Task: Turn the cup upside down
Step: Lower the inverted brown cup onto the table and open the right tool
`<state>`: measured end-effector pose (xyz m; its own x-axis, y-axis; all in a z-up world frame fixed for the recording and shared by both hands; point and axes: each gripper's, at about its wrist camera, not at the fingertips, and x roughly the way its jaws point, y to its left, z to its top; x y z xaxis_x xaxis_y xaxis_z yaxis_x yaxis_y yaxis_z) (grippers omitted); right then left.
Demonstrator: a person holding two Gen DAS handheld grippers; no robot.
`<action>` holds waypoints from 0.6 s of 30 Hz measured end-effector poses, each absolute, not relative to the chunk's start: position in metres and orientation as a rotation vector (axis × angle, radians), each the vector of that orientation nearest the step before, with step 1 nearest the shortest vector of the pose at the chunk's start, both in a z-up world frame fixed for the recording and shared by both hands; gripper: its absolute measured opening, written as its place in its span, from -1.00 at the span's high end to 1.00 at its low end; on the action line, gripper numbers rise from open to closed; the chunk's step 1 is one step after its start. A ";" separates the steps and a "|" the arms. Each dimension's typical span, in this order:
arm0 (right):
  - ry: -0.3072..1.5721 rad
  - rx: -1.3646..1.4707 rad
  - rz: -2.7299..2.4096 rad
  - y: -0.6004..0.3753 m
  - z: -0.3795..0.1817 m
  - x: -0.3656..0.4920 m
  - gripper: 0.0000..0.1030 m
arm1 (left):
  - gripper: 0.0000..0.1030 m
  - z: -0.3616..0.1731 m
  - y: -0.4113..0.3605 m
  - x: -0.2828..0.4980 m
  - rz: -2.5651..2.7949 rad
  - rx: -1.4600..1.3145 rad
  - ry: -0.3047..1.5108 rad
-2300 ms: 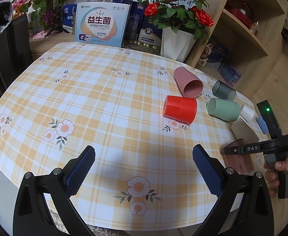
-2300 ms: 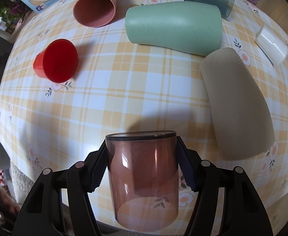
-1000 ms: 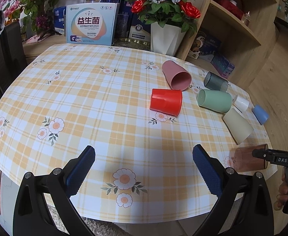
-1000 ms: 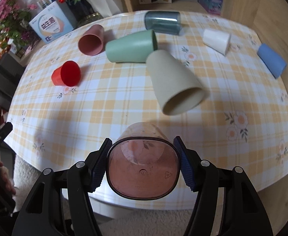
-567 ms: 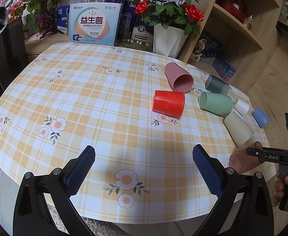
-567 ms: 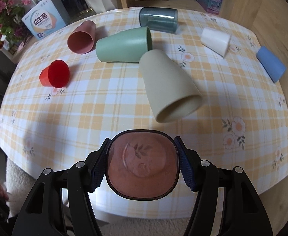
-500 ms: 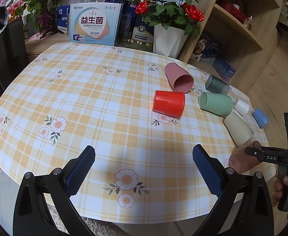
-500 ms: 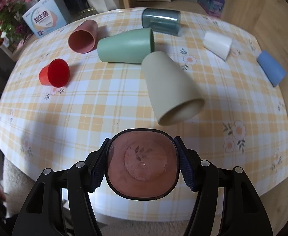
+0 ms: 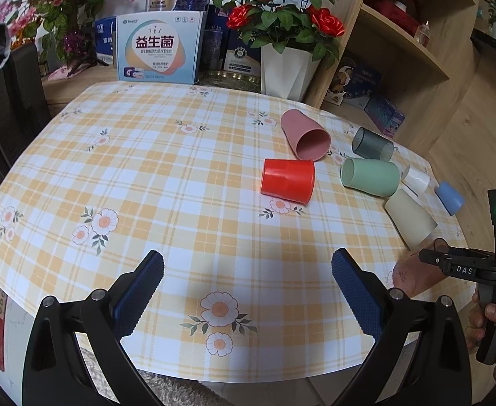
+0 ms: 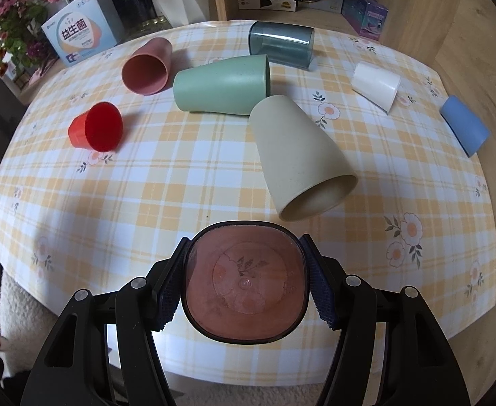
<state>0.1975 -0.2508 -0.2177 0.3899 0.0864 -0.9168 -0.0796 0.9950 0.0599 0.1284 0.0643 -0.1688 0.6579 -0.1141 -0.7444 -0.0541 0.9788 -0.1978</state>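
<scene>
My right gripper [image 10: 246,280] is shut on a translucent brown cup [image 10: 246,277]. The right wrist view looks straight into its mouth, with its base turned toward the table near the front edge. In the left wrist view the brown cup [image 9: 413,274] hangs at the table's right edge in the right gripper [image 9: 451,264], base slanting down toward the cloth. My left gripper [image 9: 248,284] is open and empty above the near side of the checked tablecloth [image 9: 146,176].
Several cups lie on their sides: beige [image 10: 298,159], green [image 10: 220,84], pink [image 10: 148,67], red [image 10: 97,132], dark grey [image 10: 281,47], white [image 10: 376,84], blue [image 10: 464,125]. A flower vase [image 9: 288,67] and boxes [image 9: 159,47] stand behind the table, shelves [image 9: 400,50] at right.
The right gripper has turned the brown cup from lying sideways to mouth facing the camera, and has lifted it back toward the table's near edge. The left gripper has stayed open and almost still.
</scene>
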 end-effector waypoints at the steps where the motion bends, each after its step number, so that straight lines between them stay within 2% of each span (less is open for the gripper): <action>1: 1.157 0.009 0.105 -0.251 -0.215 0.197 -0.20 | -0.88 -0.166 0.064 0.128 -0.033 -0.206 0.848; 10: 1.066 0.062 0.131 -0.256 -0.177 0.180 -0.21 | -0.88 -0.124 0.053 0.115 -0.057 -0.134 0.769; 18: 0.924 0.111 0.179 -0.261 -0.110 0.139 -0.23 | -0.88 -0.065 0.032 0.094 -0.118 -0.059 0.678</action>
